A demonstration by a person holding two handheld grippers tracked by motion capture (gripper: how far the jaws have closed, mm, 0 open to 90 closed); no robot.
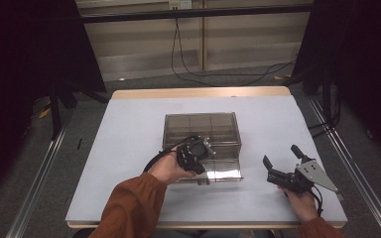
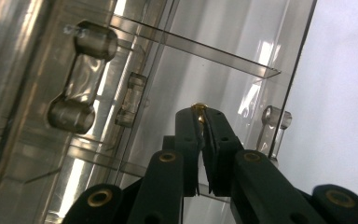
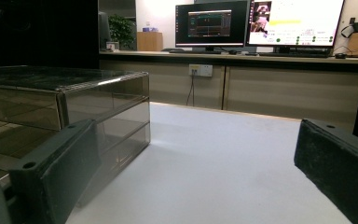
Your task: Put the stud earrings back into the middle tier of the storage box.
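A clear smoky acrylic drawer box (image 1: 201, 130) stands mid-table. Its lowest drawer (image 1: 223, 173) is drawn out toward the person. My left gripper (image 1: 206, 147) hovers over that drawer at the box front. In the left gripper view its jaws are shut (image 2: 200, 116) on a small brass-coloured piece (image 2: 198, 108), close to the clear walls (image 2: 200, 65) and a clear drawer handle (image 2: 81, 77). My right gripper (image 1: 281, 155) rests on the table right of the box, open with nothing between its fingers (image 3: 196, 158). The box (image 3: 65, 93) lies to its left.
A white sheet covers the table (image 1: 129, 129), with bare room left and right of the box. A second clear handle (image 2: 274, 123) shows beside the left jaws. Monitors (image 3: 261, 23) and a counter stand beyond the far edge. Cables (image 1: 188, 59) hang behind the table.
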